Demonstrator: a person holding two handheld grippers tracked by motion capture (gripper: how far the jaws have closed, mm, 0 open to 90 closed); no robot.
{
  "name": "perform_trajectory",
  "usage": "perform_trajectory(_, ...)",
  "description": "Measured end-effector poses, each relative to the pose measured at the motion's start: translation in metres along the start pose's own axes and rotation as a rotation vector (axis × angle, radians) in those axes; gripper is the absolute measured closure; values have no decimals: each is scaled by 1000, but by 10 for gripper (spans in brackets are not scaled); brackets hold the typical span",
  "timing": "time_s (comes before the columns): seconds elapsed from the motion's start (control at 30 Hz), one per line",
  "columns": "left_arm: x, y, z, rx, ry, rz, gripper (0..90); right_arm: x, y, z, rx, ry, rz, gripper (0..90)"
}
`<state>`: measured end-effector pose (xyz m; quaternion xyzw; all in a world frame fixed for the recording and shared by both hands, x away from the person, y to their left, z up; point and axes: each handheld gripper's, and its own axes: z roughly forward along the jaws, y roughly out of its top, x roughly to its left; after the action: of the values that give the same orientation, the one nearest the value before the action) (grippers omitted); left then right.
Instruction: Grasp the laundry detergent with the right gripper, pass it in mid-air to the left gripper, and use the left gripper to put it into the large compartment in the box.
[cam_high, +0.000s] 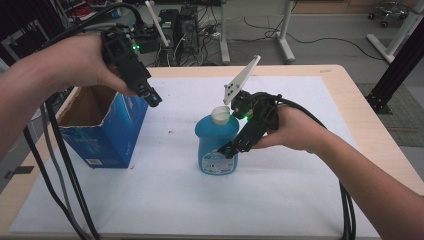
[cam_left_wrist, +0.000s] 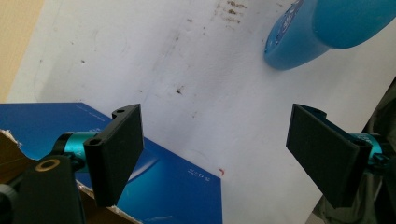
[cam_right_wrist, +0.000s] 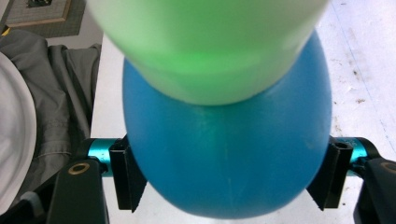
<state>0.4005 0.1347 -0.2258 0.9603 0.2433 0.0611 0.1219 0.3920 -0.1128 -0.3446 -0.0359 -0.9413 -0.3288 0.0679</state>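
High view: blue bottle (cam_high: 216, 145) upright, cap up — right hand-held gripper (cam_high: 231, 148) clamps it; left hand-held gripper (cam_high: 151, 98) gapes.

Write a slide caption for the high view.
Right claw grips the blue bottle; left claw hovers open above the box.

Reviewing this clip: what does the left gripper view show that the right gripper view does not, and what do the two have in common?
Left gripper view alone: the torn blue cardboard box under its own wide-open jaws, and the tan table edge.

Right gripper view alone: the bottle's pale cap, grey fabric, and its jaws set against both sides of the bottle body.

Both: the blue bottle and the stained white mat.
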Motion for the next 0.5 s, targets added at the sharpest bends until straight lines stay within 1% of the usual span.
perform_trajectory(0.17,0,0,0,1,-2,1,192,-1,-1,1,3,-5,-1,298)
perform_trajectory(0.3,1,0,0,3,-3,4,192,-1,-1,2,-1,-10,-17,330)
perform_trajectory(0.37,1,0,1,2,-3,-2,192,-1,-1,3,1,-16,-19,339)
perform_trajectory(0.4,1,0,1,6,-4,3,192,-1,-1,3,4,-18,-21,349)
perform_trajectory(0.5,1,0,1,2,-5,-3,191,-1,-1,4,-1,-11,-33,385)
